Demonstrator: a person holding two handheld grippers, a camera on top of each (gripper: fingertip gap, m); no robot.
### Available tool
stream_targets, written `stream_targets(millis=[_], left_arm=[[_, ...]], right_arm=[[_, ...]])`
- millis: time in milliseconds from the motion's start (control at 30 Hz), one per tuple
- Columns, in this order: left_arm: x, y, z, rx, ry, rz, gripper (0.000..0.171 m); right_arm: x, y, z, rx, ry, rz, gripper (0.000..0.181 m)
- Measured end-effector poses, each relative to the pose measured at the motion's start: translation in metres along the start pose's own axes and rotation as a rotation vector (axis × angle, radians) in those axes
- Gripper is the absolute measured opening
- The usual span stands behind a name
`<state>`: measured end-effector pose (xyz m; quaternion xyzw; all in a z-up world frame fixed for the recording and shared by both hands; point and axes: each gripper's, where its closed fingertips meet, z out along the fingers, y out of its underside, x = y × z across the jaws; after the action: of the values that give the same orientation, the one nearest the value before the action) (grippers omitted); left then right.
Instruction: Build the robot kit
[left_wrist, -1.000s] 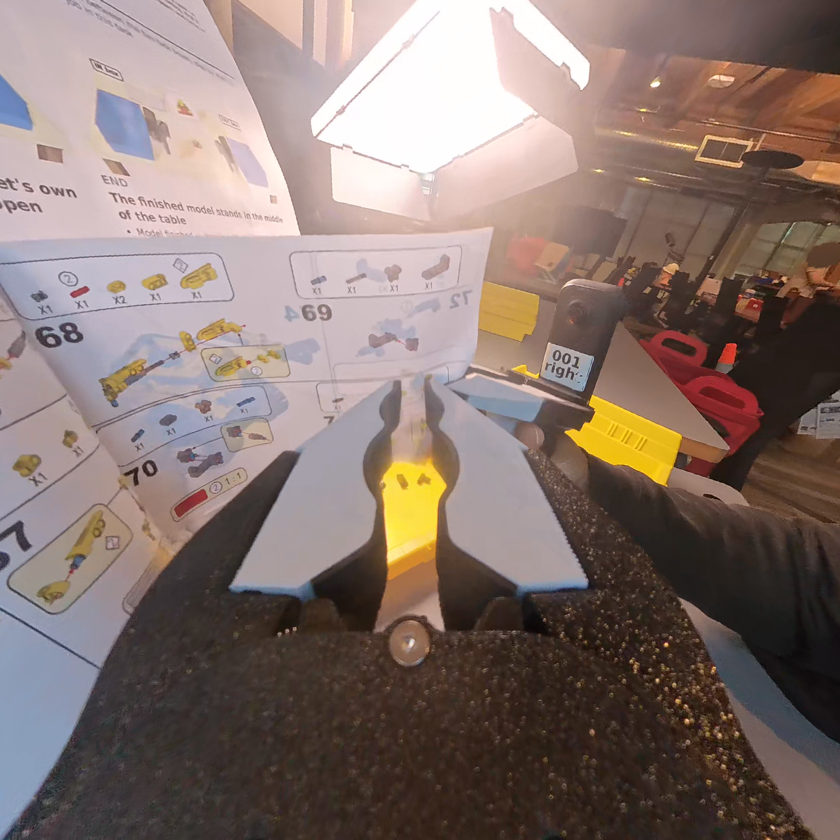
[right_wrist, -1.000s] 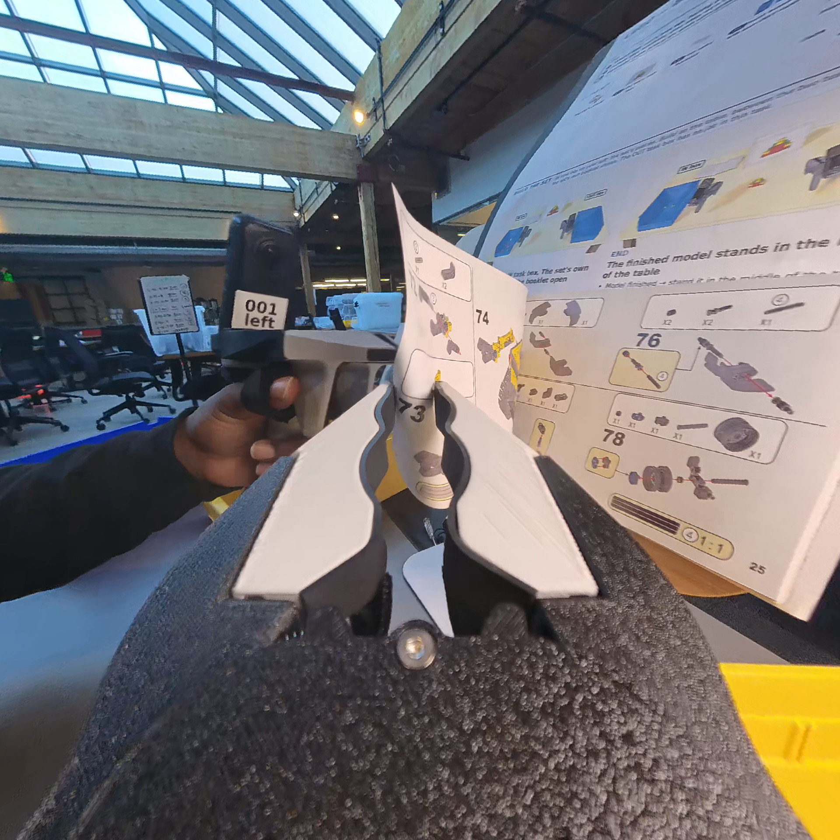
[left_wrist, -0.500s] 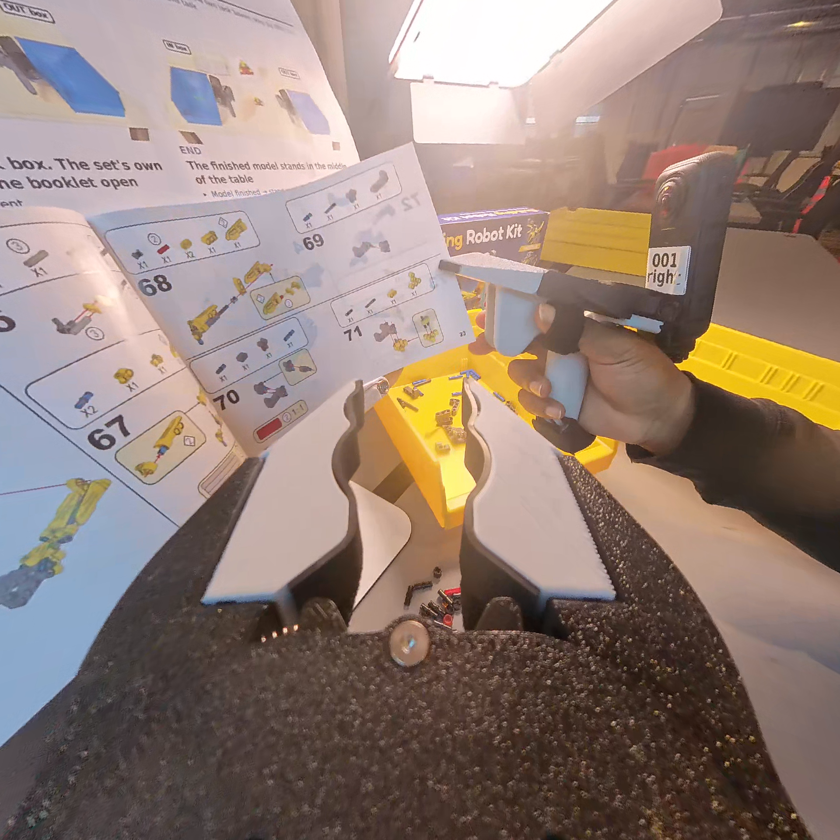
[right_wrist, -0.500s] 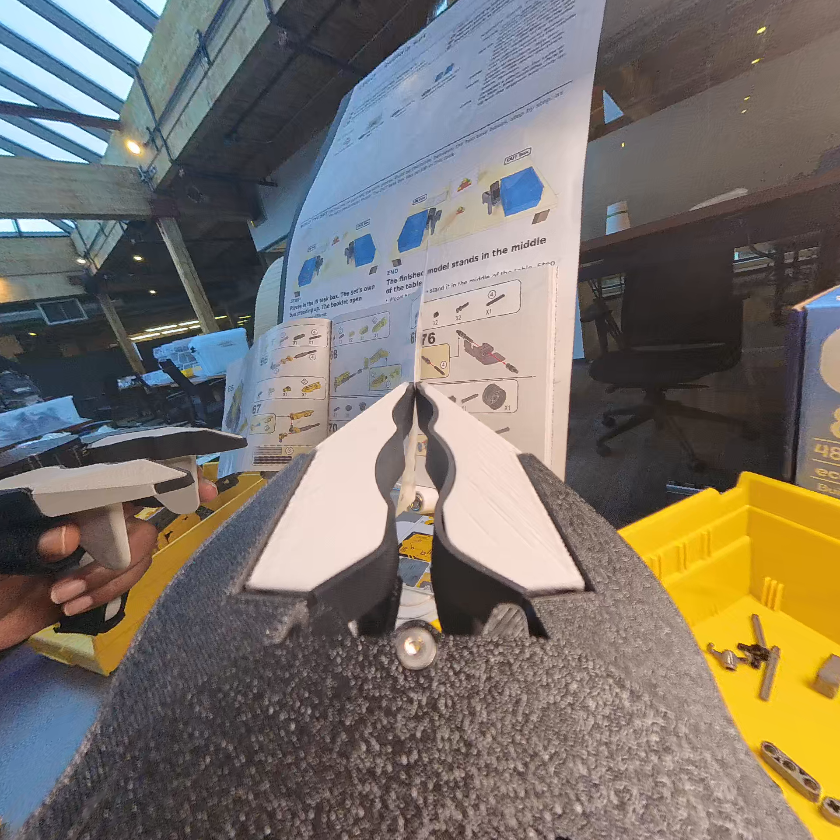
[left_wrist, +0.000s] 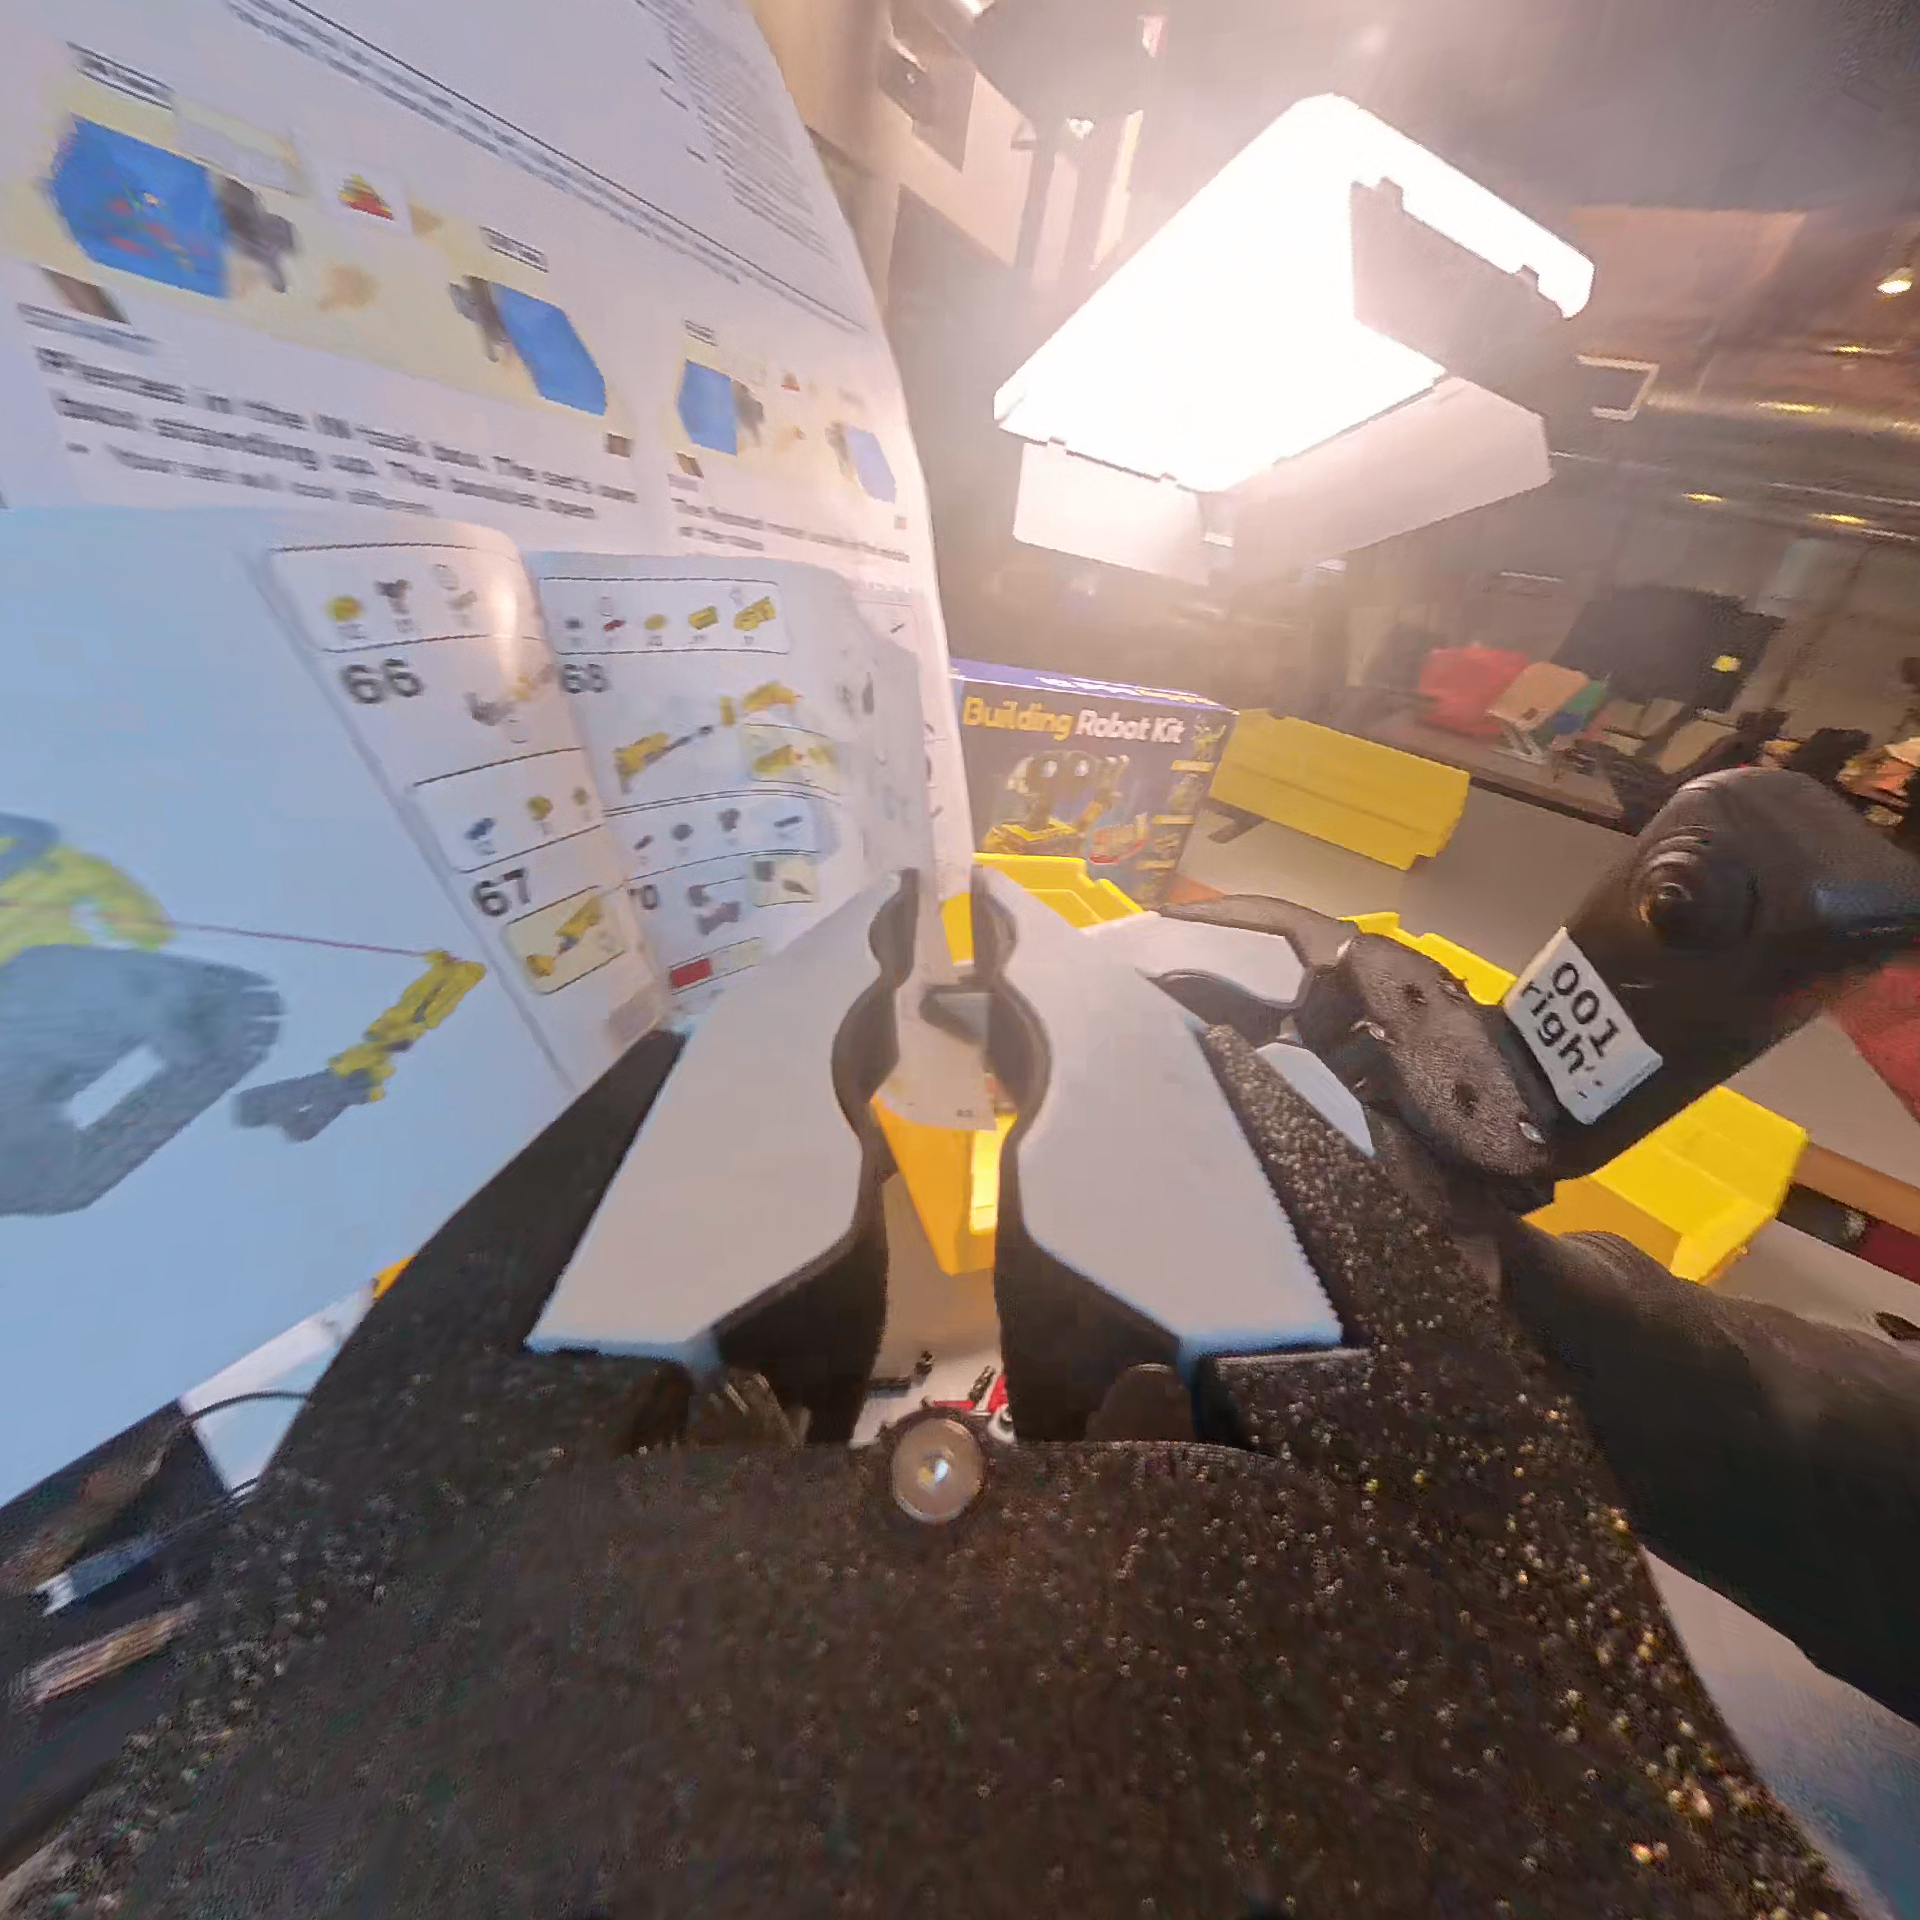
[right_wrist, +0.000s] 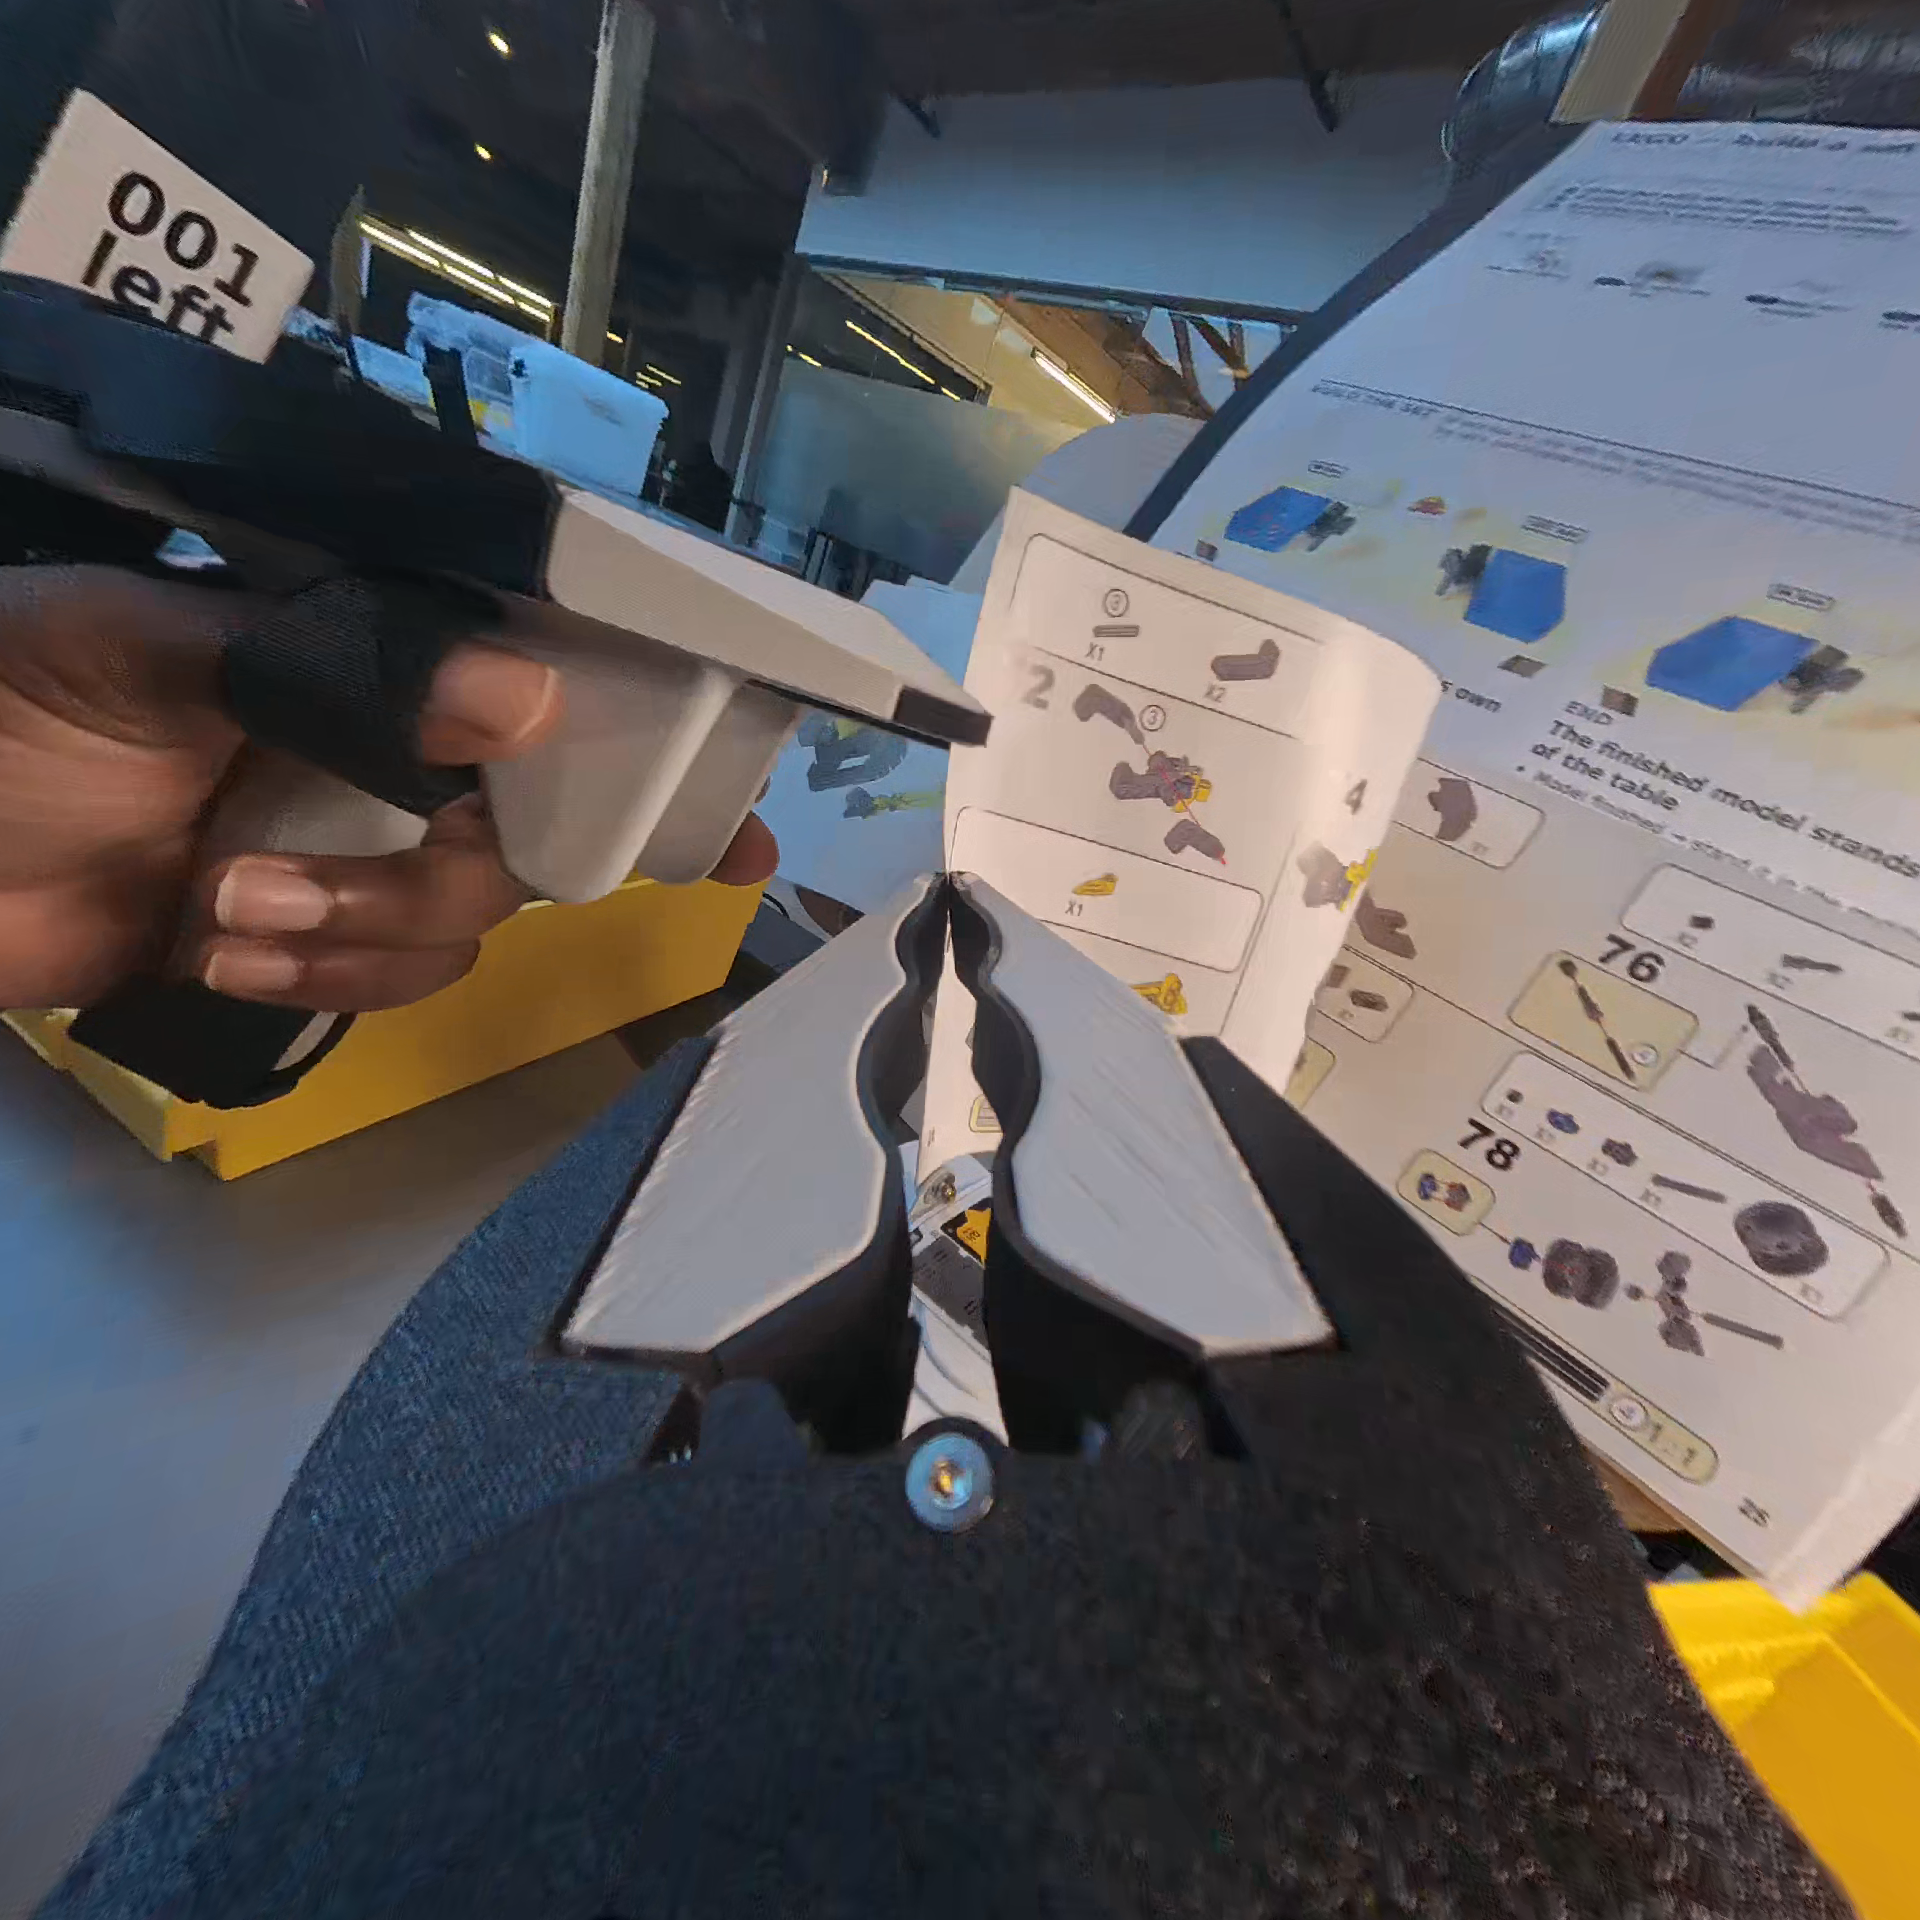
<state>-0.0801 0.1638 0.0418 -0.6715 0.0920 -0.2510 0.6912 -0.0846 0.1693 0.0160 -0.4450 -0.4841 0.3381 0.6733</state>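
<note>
An open instruction booklet (left_wrist: 582, 790) stands upright with one loose page (right_wrist: 1143, 790) lifted away from it. My right gripper (right_wrist: 948, 881) is shut on the left edge of that page, with the tips touching. My left gripper (left_wrist: 943, 888) is narrowly open, and the same page's edge (left_wrist: 935, 1039) runs between its fingers. In the right wrist view the left gripper's fingertip (right_wrist: 935, 717) meets the page edge just above my right tips. The right gripper also shows close by in the left wrist view (left_wrist: 1226, 935).
A large printed sheet (right_wrist: 1662, 416) stands behind the booklet. Yellow bins (right_wrist: 468, 1018) (left_wrist: 1662, 1174) sit on the grey table. A blue kit box (left_wrist: 1091, 779) stands behind them. A bright light panel (left_wrist: 1278, 301) is overhead. Small loose parts (left_wrist: 935, 1371) lie below my left gripper. Only a small space, under 4 cm, lies between the two pairs of fingers.
My left gripper has narrowed from wide open and moved onto the page edge. My right gripper stays shut on the page, which has swung to its right. The two grippers have come close together.
</note>
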Motion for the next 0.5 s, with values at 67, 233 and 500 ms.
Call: stream_targets(millis=[67, 233, 500], left_arm=[[-0.012, -0.003, -0.012, 0.013, -0.036, 0.003, 0.0], [-0.031, -0.006, -0.032, -0.015, -0.061, -0.003, 0.0], [-0.045, -0.009, -0.041, -0.04, -0.111, 0.015, 0.0]], right_arm=[[-0.007, -0.002, 0.01, -0.001, 0.005, -0.023, 0.0], [-0.024, -0.005, 0.027, 0.0, -0.02, -0.024, 0.0], [-0.041, -0.012, 0.044, -0.003, -0.041, -0.081, 0.0]])
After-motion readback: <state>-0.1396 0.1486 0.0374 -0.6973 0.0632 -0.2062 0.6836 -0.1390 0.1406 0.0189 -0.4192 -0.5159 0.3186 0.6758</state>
